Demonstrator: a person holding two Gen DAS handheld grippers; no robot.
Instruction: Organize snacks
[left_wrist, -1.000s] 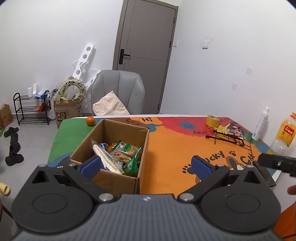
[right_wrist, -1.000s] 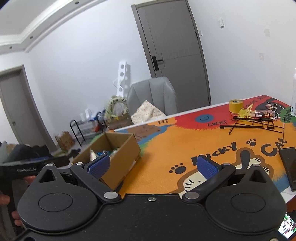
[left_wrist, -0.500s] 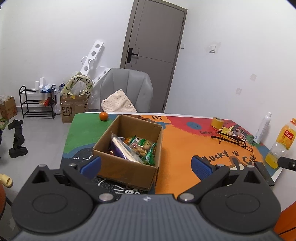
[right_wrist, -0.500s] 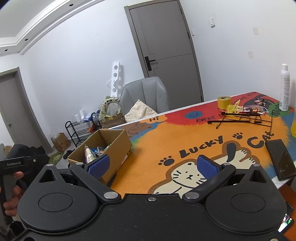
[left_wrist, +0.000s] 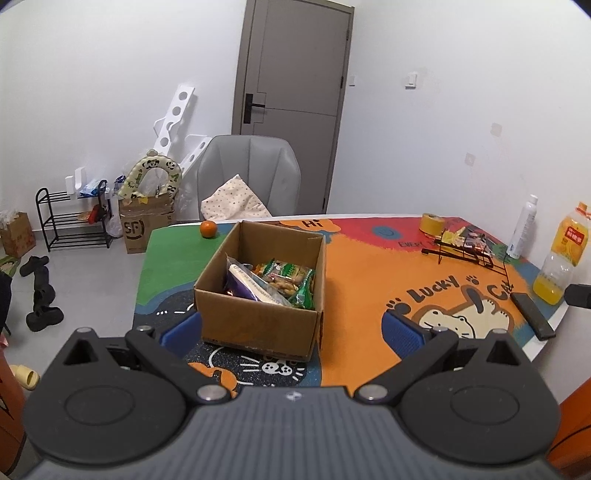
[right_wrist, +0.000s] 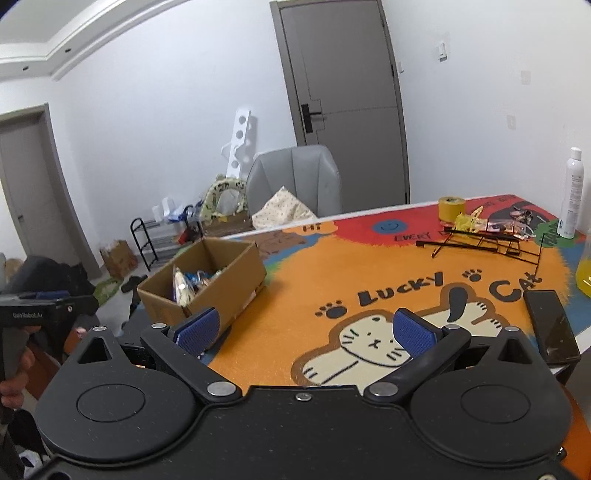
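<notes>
Resting on the table mat (left_wrist: 362, 280), the cardboard box (left_wrist: 258, 321) sits at 12 o'clock of the left gripper (left_wrist: 291, 330), snack packets (left_wrist: 284, 278) heaped inside. Both the left and the right gripper (right_wrist: 304, 332) are spread, empty. The packets look light, crinkly, slippery; pinch a sealed edge.

Even, bright indoor light; soft shadows; sharp focus; strong fisheye bending, dark vignette at corners.

Matt brown corrugated cardboard box (left_wrist: 258, 325) holding glossy plastic snack packets (left_wrist: 280, 282), on a matt printed table mat (left_wrist: 362, 266); thin black metal wire rack (right_wrist: 487, 245); glossy black phone (right_wrist: 552, 326).
</notes>
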